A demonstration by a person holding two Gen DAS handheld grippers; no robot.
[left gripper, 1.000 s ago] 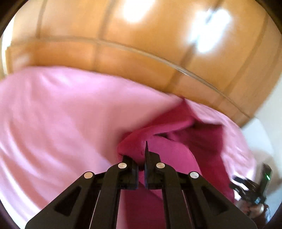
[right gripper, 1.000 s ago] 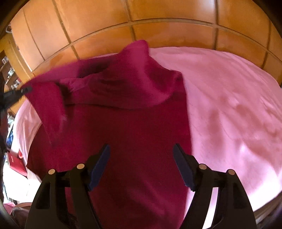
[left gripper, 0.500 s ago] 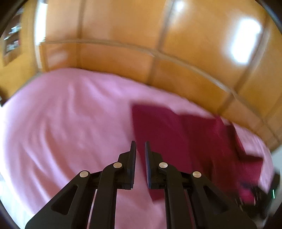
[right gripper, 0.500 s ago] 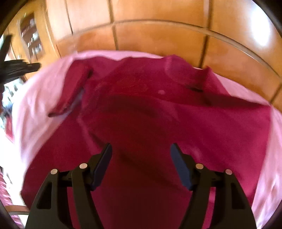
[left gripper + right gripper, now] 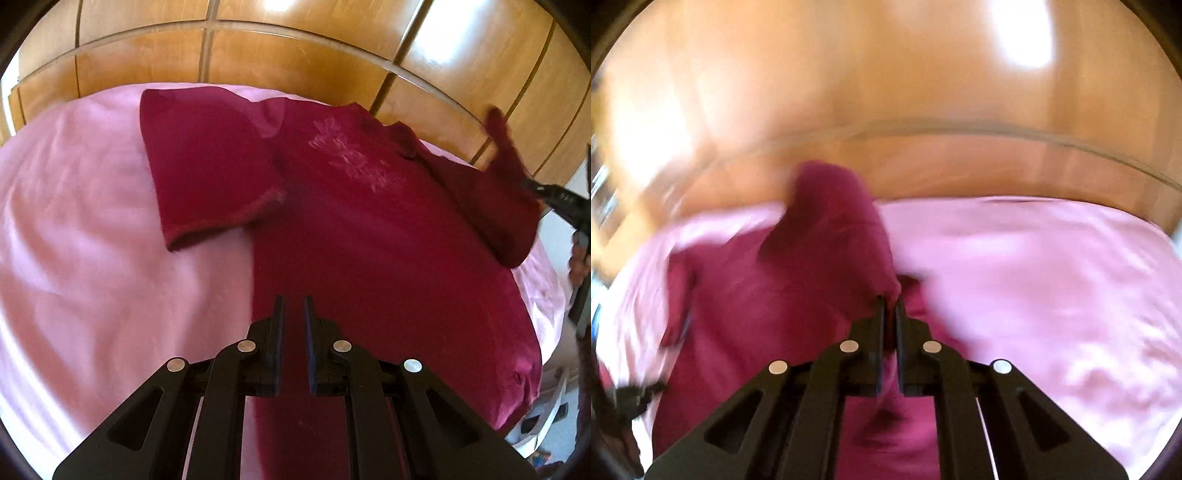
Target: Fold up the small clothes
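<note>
**Right sleeve pinched and lifted for the fold**

Since a second ago the dark red T-shirt (image 5: 369, 236) has gone from a bunched, airborne heap to lying spread face-up on the pink bedsheet (image 5: 92, 229), its pale chest print showing and its left sleeve (image 5: 207, 166) flat. Behind the bed runs a wall of wooden panels (image 5: 295, 55).

Judging by this, the step in hand is folding the right sleeve (image 5: 506, 173) inward. It would go best if that sleeve were carried low across the chest and laid down without dragging the body of the shirt, which otherwise may wrinkle or slide.

The right gripper (image 5: 890, 301) has just been closing, and its jaws now pinch a fold of the right sleeve, raised off the sheet. The left gripper (image 5: 293, 299) hovers over the shirt's lower part, jaws nearly together, holding nothing.
</note>
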